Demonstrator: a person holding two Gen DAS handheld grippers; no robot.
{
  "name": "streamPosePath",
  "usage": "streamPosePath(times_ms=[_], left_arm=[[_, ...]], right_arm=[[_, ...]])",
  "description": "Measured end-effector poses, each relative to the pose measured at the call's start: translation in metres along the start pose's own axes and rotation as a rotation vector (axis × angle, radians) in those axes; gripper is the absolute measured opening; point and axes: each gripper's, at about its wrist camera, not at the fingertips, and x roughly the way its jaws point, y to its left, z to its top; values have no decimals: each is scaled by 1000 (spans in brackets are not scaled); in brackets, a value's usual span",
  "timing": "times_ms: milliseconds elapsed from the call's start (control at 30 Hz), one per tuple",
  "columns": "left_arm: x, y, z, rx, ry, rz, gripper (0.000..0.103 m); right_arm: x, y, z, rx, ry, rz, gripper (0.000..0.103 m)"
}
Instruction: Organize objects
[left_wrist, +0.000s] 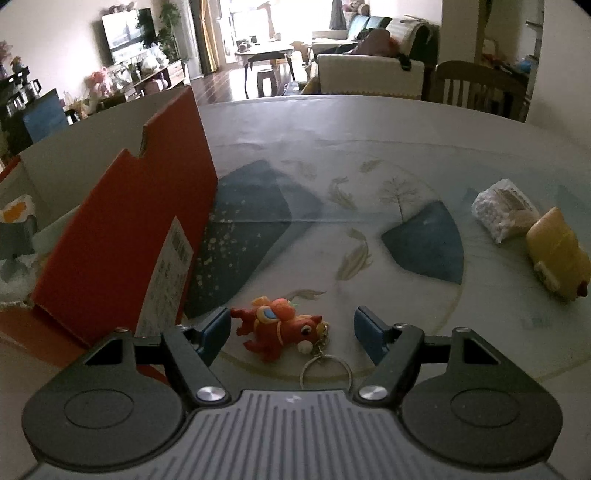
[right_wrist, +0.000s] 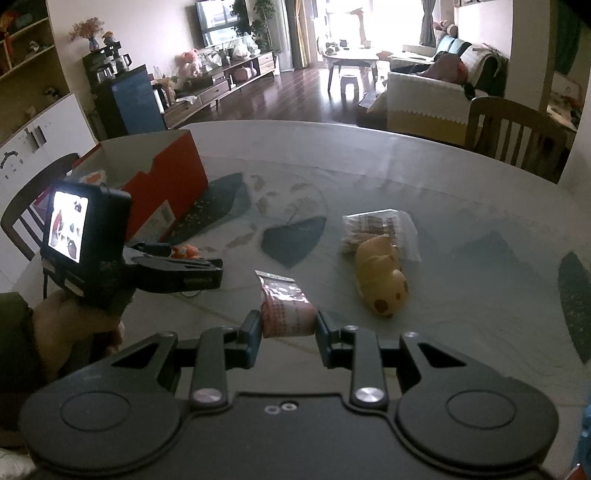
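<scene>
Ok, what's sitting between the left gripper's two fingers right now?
The red horse keychain lies on the table between the open left gripper fingers, untouched by either, its ring toward the camera. The left wrist view shows it.

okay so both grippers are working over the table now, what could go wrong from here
The left gripper is open around the red horse keychain; its loose key ring lies outside the fingers and may snag. The right gripper pinches only one end of the pink packet, so it could slip out. Both likely head for the red box; they might collide.

Round table (right_wrist: 461, 206) carries red box (right_wrist: 173, 177), horse keychain (left_wrist: 280, 328), yellow toy (right_wrist: 384, 280), clear bag (right_wrist: 380, 229)
</scene>
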Motion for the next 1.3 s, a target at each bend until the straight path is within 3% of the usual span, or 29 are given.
streamPosePath(times_ms=[167,433,733,933,1300], left_arm=[[-2,8,-2,-72,3,-17,53],[-10,2,-3,-40,6,-7,52],[-55,17,1,-69,-30,-93,52],[-87,45,4,-99,-50,-179,52],[-129,111,23,-26,-114,-300,52]], right_arm=[[-1,-6,-2,9,-1,16,30],[-2,-9,0,9,-10,30,30],[-9,9,10,-16,-41,34,29],[-18,36,22,-32,-82,28,29],[-19,112,55,-46,-158,4,29]])
